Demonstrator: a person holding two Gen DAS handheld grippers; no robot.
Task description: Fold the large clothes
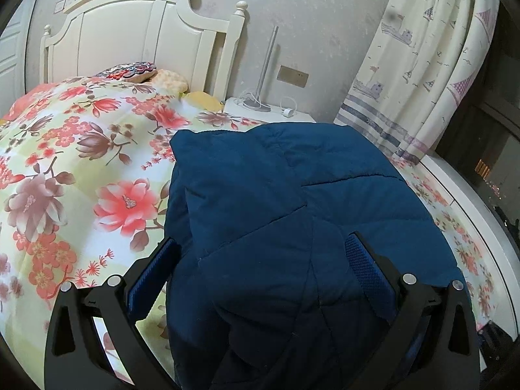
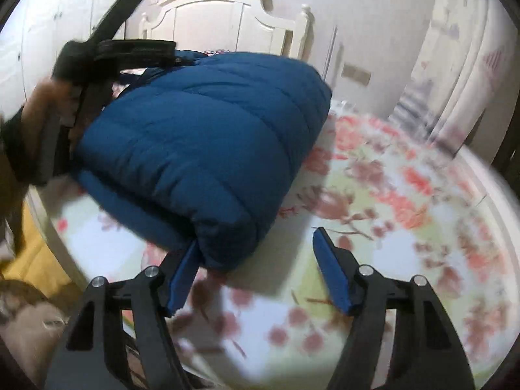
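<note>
My left gripper (image 1: 263,256) stands wide apart, the folded blue quilted jacket (image 1: 292,221) bulging up between its fingers and spreading ahead of it on the floral bedspread (image 1: 71,162). My right gripper (image 2: 256,269) is spread wide too, its left pad (image 2: 183,279) touching the jacket's near corner, the white headboard (image 2: 224,16) beyond.

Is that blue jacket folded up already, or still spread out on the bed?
Folded. The jacket sits as a thick, compact bundle with doubled layers on the bed, no sleeves showing.
</note>
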